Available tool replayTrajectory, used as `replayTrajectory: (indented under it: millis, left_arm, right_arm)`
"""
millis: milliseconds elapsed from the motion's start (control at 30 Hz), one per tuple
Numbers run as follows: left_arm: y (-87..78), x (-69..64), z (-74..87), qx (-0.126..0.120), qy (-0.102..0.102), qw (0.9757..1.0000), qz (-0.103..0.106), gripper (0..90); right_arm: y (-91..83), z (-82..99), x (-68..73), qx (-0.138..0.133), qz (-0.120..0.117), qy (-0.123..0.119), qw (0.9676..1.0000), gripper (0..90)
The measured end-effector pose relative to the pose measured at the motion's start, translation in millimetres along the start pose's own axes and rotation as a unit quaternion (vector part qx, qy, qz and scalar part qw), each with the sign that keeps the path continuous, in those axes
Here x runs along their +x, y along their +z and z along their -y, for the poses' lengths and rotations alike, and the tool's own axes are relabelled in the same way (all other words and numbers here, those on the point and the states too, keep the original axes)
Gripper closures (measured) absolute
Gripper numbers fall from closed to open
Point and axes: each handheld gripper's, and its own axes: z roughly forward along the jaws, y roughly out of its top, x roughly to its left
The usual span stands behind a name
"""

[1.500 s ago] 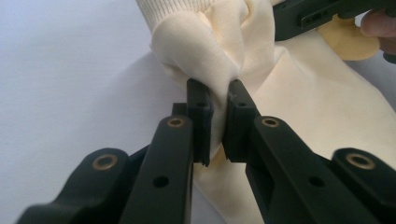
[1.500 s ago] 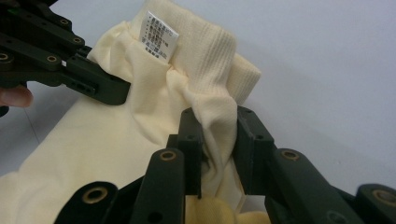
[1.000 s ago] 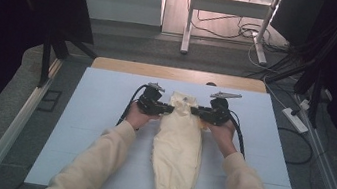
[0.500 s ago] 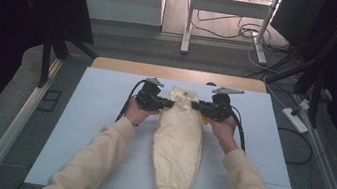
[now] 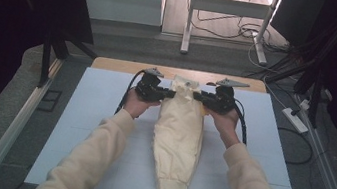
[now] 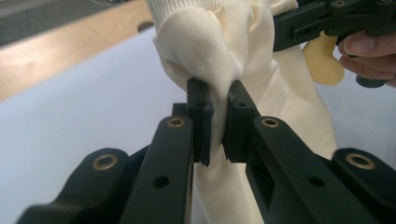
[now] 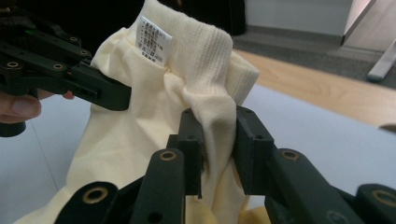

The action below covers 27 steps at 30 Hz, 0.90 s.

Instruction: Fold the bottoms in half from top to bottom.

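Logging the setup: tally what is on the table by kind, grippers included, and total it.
Cream trousers: 1
White care label in their waistband: 1
Light blue mat under them: 1
Black grippers, left gripper and right gripper, both clamped on the waistband: 2
Total: 5

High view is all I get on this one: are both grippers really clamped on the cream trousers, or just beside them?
Observer: Clamped. The left gripper has a fold of the cream trousers pinched between its fingers.
Operator: And the right?
Observer: The right gripper is shut on a fold just below the ribbed waistband.
Operator: Anything marking the waist end?
Observer: A white care label sits inside the waistband.
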Motion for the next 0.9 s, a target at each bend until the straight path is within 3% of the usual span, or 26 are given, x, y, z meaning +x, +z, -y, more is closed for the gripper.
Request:
replayTrajectory:
  millis: [100, 200, 433, 900]
  left_arm:
    - [-10.3, -0.9, -11.3, -0.020, 0.009, 0.9998, -0.002, 82.4]
    - [-11.8, -2.8, -10.0, -0.026, 0.014, 0.9996, -0.002, 82.4]
    - [-1.7, -1.6, 5.3, -0.014, 0.010, 0.9998, 0.004, 82.3]
    - [4.0, -0.4, 15.8, -0.013, 0.003, 0.9998, 0.015, 82.2]
  right_arm:
    - [-5.1, -13.0, 2.6, -0.020, 0.002, -0.008, 0.9998, 73.9]
    - [-9.8, -18.6, 6.0, -0.033, 0.002, -0.018, 0.9993, 73.9]
    - [-4.4, -1.4, 5.1, -0.017, 0.001, -0.015, 0.9997, 73.8]
    - [-0.8, 11.9, 0.8, -0.010, -0.011, 0.002, 0.9999, 73.9]
